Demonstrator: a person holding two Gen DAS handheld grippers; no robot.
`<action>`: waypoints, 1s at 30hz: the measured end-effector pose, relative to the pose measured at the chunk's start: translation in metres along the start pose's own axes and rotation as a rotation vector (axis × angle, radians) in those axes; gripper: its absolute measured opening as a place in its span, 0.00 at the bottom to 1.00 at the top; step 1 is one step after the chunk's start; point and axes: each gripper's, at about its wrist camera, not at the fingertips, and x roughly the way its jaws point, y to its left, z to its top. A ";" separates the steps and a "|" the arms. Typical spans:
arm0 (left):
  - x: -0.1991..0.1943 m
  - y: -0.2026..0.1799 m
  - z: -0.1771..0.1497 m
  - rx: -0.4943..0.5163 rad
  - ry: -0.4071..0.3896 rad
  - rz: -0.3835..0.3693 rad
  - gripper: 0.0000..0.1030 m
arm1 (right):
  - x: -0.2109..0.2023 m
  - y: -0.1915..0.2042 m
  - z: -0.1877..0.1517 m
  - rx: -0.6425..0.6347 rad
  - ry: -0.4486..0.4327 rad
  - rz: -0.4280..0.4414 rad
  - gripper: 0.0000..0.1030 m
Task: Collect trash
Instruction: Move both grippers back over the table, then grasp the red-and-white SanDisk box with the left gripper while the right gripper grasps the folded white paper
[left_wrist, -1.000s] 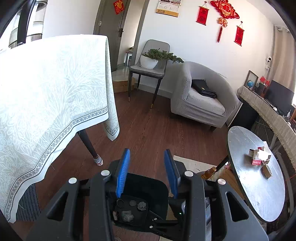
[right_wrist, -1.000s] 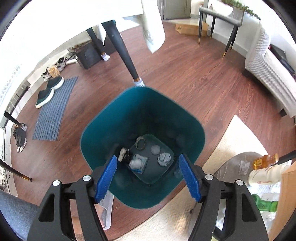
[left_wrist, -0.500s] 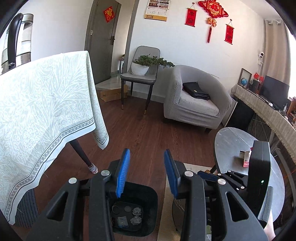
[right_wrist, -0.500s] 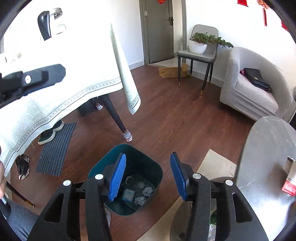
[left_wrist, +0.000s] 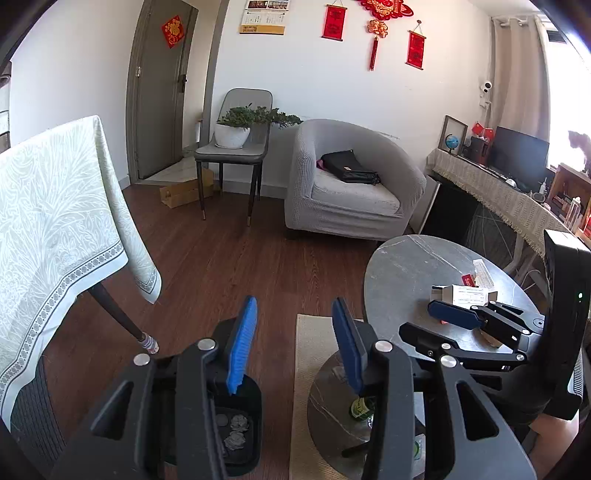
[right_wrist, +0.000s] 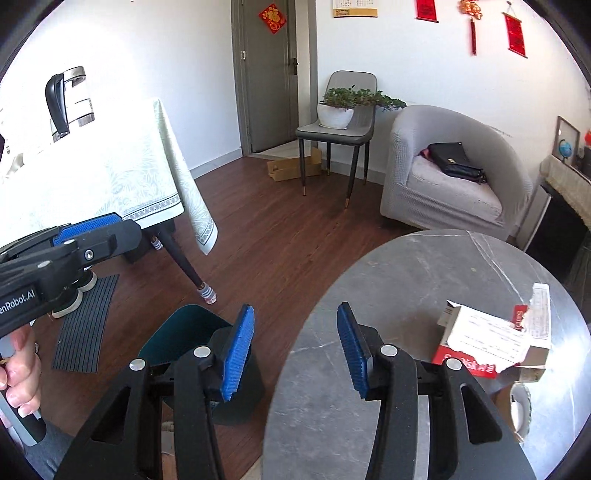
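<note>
My left gripper (left_wrist: 295, 347) hangs above the floor between the bin and the round table. Its jaws are opening and nothing is between them. The dark teal bin (left_wrist: 236, 435) stands low on the left, with crumpled paper (left_wrist: 236, 432) at its bottom. My right gripper (right_wrist: 294, 350) is open and empty over the near edge of the round grey table (right_wrist: 406, 280), with the bin (right_wrist: 177, 332) down to its left. A torn red and white carton (right_wrist: 487, 339) lies on the table to its right. Each gripper shows in the other's view: the right gripper (left_wrist: 443, 326) and the left gripper (right_wrist: 96, 232).
A dining table with a pale cloth (left_wrist: 55, 221) and a dark leg (left_wrist: 122, 321) stands at the left. Beyond are a grey armchair (left_wrist: 351, 192) and a chair with a potted plant (left_wrist: 232, 155). A green bottle (left_wrist: 360, 406) sits under the round table, on its lower shelf. A doormat (right_wrist: 81, 325) lies on the floor.
Both grippers have lifted away from above the bin and swung right toward the round table. The right jaws have narrowed. The left jaws have widened a little.
</note>
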 end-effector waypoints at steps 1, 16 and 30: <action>0.004 -0.007 0.001 -0.003 0.005 -0.014 0.45 | -0.003 -0.007 -0.001 0.004 -0.001 -0.015 0.46; 0.041 -0.094 -0.004 0.089 0.026 -0.130 0.78 | -0.049 -0.096 -0.033 0.098 -0.016 -0.171 0.52; 0.094 -0.192 -0.011 0.243 0.099 -0.190 0.93 | -0.091 -0.197 -0.057 0.290 -0.061 -0.231 0.74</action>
